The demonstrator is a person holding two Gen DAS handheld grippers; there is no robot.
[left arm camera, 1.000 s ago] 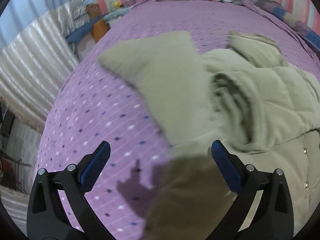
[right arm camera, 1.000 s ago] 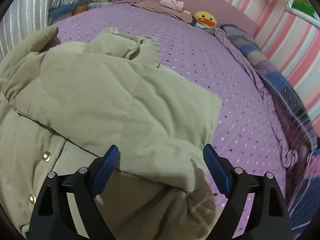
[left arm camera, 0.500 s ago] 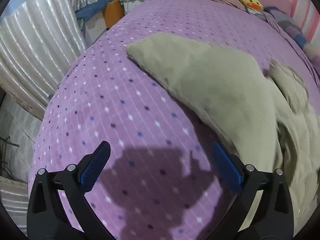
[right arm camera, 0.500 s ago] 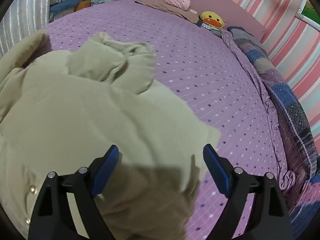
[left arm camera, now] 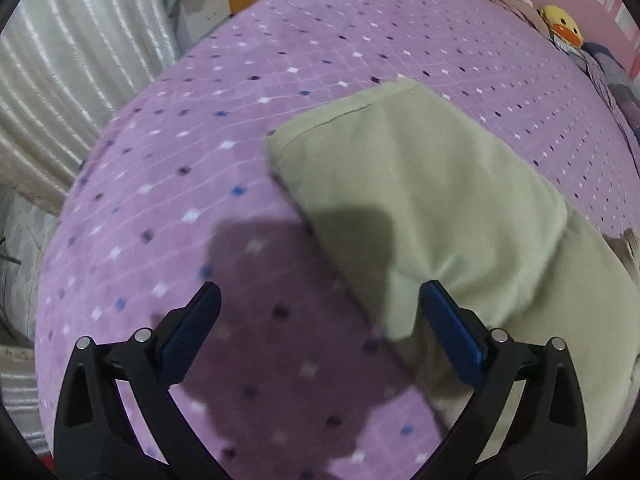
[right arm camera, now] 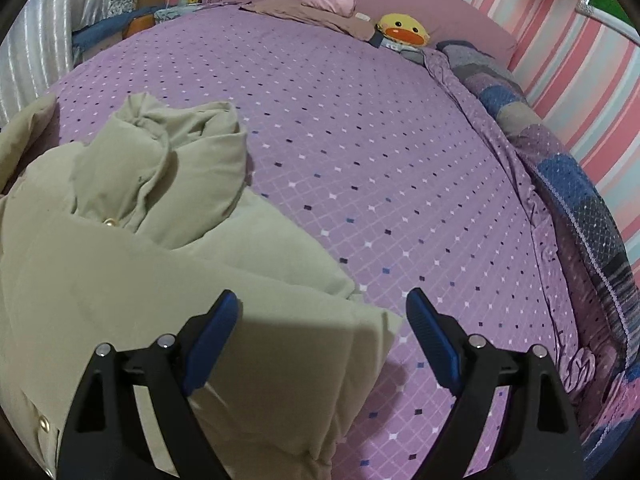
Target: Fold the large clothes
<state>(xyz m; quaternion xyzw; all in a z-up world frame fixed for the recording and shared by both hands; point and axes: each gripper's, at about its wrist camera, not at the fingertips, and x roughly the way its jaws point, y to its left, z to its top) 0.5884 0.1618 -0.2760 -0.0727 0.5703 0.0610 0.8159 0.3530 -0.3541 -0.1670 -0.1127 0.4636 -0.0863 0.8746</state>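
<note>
A large beige padded coat (right arm camera: pixel 132 264) lies on the purple dotted bedspread (right arm camera: pixel 360 128). Its hood (right arm camera: pixel 176 160) is bunched up at the far side, and snap buttons show along its left edge. In the left wrist view one sleeve (left arm camera: pixel 420 184) lies flat, with its cuff pointing to the far left. My left gripper (left arm camera: pixel 320 328) is open and empty above the bedspread, with its right finger over the sleeve's near edge. My right gripper (right arm camera: pixel 324 336) is open and empty above the coat's near right corner.
A yellow duck plush (right arm camera: pixel 402 32) and a pink folded item (right arm camera: pixel 328 0) sit at the headboard. A patchwork quilt (right arm camera: pixel 560 168) runs along the right side by the striped wall. Silver curtains (left arm camera: pixel 68 64) and boxes stand off the bed's left edge.
My left gripper has swung left off the coat body toward the sleeve and its cuff. My right gripper has shifted right toward the coat's right edge. Both stayed open.
</note>
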